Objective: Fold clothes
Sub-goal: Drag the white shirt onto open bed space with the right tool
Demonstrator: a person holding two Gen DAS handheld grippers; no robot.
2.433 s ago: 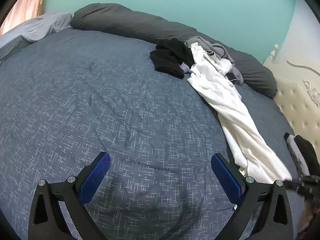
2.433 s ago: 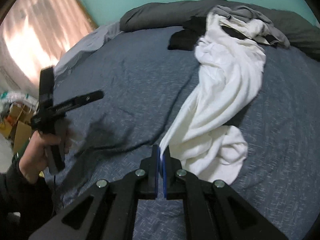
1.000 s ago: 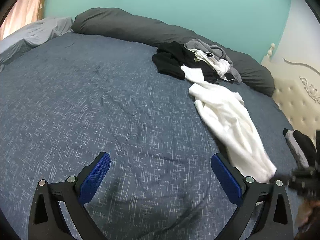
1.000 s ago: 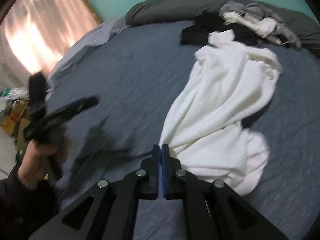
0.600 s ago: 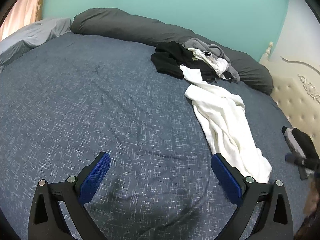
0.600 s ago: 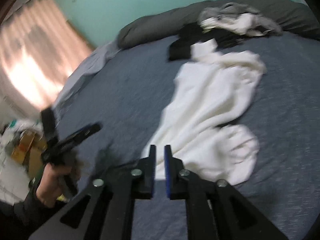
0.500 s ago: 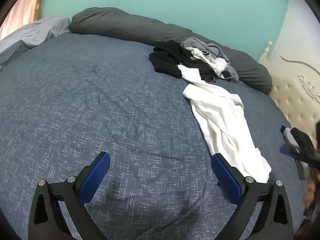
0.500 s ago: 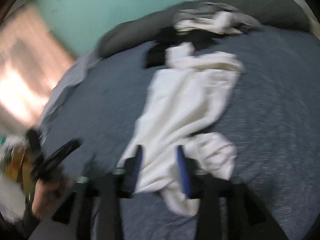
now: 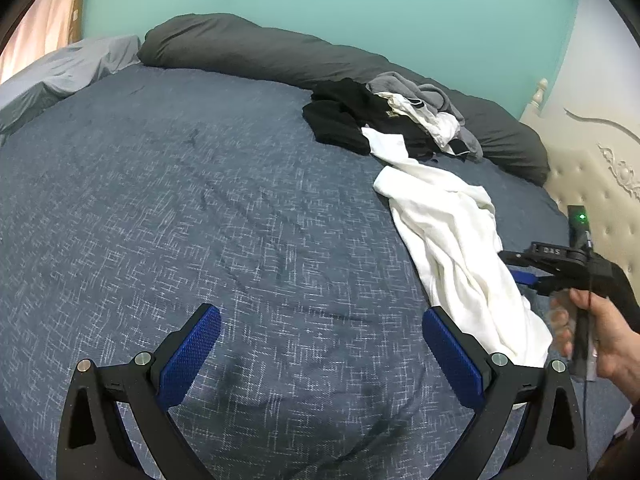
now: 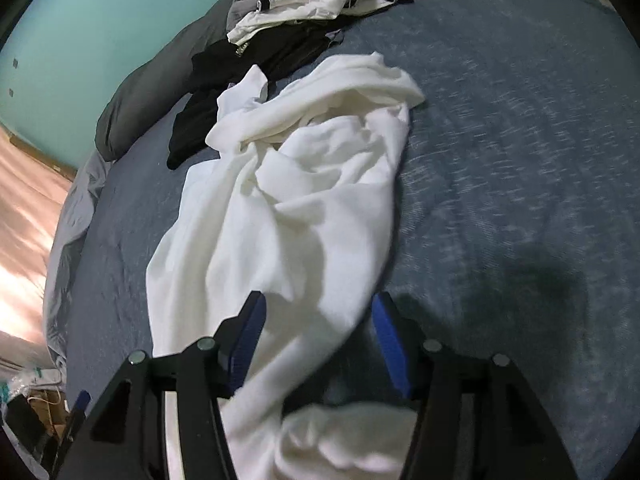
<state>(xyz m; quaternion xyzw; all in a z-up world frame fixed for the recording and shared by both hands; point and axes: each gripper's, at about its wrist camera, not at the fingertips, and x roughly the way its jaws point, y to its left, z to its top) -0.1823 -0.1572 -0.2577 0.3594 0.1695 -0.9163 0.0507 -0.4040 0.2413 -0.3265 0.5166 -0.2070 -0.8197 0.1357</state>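
From my left wrist camera, my left gripper (image 9: 320,354) is spread wide over the blue bedcover (image 9: 180,220), holding nothing. The white garment (image 9: 456,240) lies crumpled to the right, its far end touching the pile of dark and grey clothes (image 9: 384,116).

From my right wrist camera, my right gripper (image 10: 318,332) is released, with the white garment (image 10: 304,184) lying between its fingers, not clamped.

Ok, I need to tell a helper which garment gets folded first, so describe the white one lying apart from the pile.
On the blue bed cover, follow the dark bolster to the clothes heap. Stretching from it is a crumpled white garment, the only large all-white piece, lying mostly apart from the black and grey items.
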